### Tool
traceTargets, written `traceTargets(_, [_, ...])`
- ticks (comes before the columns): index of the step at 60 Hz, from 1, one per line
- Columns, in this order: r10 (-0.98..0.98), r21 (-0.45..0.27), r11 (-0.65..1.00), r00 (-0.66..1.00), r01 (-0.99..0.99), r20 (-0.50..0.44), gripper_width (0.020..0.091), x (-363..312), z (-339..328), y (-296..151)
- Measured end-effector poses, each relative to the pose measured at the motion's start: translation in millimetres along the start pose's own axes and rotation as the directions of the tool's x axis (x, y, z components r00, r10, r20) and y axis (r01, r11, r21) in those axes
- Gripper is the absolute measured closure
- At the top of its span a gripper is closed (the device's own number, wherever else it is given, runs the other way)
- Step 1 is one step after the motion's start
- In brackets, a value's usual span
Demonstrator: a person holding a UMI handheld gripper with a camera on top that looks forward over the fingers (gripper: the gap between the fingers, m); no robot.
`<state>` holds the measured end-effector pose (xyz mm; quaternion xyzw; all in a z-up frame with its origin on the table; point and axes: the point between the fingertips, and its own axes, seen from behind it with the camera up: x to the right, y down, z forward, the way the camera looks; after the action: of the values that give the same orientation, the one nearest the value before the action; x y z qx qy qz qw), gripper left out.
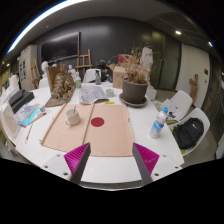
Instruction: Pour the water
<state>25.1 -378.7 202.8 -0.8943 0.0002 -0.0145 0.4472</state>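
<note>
Your gripper [111, 158] hangs open — beyond it, a small beige cup [72, 116] and clear plastic bottle [158, 122] on the white round table [110, 170].

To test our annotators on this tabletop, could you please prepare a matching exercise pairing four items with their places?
Things:
1. water bottle
2. cup
3. red coaster
4. potted plant

Places:
A. on the tan mat nearer the open gripper's left finger
B. far side of the table, beyond both mats
C. between the two tan mats
D. near the table's right edge, beside a black bag

Pairs: 1-D, 2-A, 3-C, 4-B
</note>
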Motion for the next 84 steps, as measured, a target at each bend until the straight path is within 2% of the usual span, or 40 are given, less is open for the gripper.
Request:
traceTargets(14, [0.003, 0.045, 0.999, 0.996, 0.001, -0.086, 0.024, 144, 66, 18])
traceTargets(22, [0.005, 0.086, 0.996, 0.996, 0.002, -0.093, 0.0237, 204, 120, 20])
traceTargets(31, [0.03, 0.15, 0.989, 0.997, -0.019, -0.071, 0.024, 248, 191, 10])
traceTargets(43, [0.046, 0.203, 0.978, 0.998, -0.036, -0.042, 0.0256, 269, 268, -4])
traceTargets(47, [0.039, 0.214, 0.976, 0.998, -0.029, -0.046, 0.0333, 270, 282, -7])
traceTargets(54, [0.037, 0.248, 0.968, 0.999, -0.029, -0.029, 0.0577, 268, 293, -13])
traceTargets(59, [0.046, 0.267, 0.963, 0.998, -0.034, -0.038, 0.0605, 269, 296, -16])
traceTargets(68, [0.054, 0.282, 0.959, 0.996, -0.033, -0.068, 0.0744, 272, 294, -14])
traceTargets(71, [0.04, 0.273, 0.962, 0.996, -0.017, -0.081, 0.0771, 273, 293, -13])
traceTargets(78, [0.008, 0.261, 0.965, 0.99, 0.028, -0.138, 0.0772, 273, 290, -18])
traceTargets(84, [-0.031, 0.266, 0.96, 0.979, 0.086, -0.203, 0.0772, 264, 275, -43])
